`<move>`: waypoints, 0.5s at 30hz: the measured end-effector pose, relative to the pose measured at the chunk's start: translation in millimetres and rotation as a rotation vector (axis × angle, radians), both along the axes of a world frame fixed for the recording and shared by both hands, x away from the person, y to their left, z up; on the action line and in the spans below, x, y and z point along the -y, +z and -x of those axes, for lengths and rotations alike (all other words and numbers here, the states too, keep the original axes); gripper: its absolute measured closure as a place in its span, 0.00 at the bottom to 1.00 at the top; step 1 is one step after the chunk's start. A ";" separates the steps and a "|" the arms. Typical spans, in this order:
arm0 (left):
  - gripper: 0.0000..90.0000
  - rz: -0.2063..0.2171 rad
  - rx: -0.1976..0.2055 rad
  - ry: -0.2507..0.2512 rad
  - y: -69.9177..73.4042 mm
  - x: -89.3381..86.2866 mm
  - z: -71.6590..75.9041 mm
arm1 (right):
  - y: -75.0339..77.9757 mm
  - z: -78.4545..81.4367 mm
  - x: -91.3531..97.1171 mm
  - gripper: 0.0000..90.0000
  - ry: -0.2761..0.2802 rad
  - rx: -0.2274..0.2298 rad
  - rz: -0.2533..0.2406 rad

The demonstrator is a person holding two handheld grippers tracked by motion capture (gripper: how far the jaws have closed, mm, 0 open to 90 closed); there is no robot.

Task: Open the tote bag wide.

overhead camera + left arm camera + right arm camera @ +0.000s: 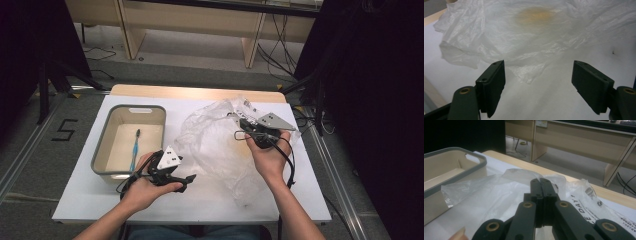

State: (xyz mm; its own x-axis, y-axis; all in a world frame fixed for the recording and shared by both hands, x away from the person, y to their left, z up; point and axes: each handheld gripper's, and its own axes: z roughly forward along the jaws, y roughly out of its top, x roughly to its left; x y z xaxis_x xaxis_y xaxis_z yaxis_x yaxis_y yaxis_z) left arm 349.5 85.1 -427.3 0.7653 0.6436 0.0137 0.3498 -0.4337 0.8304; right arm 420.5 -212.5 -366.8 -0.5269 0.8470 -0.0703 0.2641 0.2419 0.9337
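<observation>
High view, nearest the person: two forearms enter from the bottom edge. The left hand (145, 187) holds the left gripper (189, 179) low over the white table cover (90, 185), pointing toward the near edge of a crumpled clear plastic bag (220, 150). In the left gripper view its two black jaws stand wide apart with nothing between them; the bare white cover lies under the gap, and the nearest flap of the plastic bag (529, 72) lies just beyond the jaw tips, not touched by either pad. An orange-brown patch (536, 15) shows through the film farther in; what it is cannot be told.

Middle distance: the bag spreads over the centre and right of the table, rumpled and partly raised. The right hand (270, 157) rests on its right part and carries the right gripper (239, 131), which bears a grey three-cornered plate on top and points toward the bag's far upper edge. In the right gripper view its jaws are pressed together, and the bag's film (499, 195) lies around and under them; whether a fold of it is pinched between the pads cannot be told. Black printed lettering (584, 207) marks the film to the right of the jaws.

Left of the bag, well apart from both grippers, stands a grey-rimmed beige tub (150, 111); a blue toothbrush (135, 149) lies on its floor.

Far: the table's wooden edge (200, 92), then grey flooring and pale wooden furniture (200, 20).
</observation>
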 end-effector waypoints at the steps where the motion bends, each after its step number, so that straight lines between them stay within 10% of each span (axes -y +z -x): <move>1: 0.30 0.004 -0.002 0.001 0.5 -1.1 0.2 | 0.0 0.0 0.0 1.00 0.000 0.001 0.000; 15: 0.30 0.001 0.012 0.050 4.9 -21.3 1.4 | -0.5 0.5 -0.2 1.00 0.000 -0.003 0.003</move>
State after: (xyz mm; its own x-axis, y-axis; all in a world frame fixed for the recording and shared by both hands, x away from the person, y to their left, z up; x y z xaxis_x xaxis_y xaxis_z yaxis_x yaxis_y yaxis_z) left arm 348.0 106.3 -422.3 0.7317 0.6813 0.0219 0.3611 -0.4147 0.8352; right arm 420.0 -212.2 -367.3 -0.5270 0.8469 -0.0711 0.2670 0.2445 0.9322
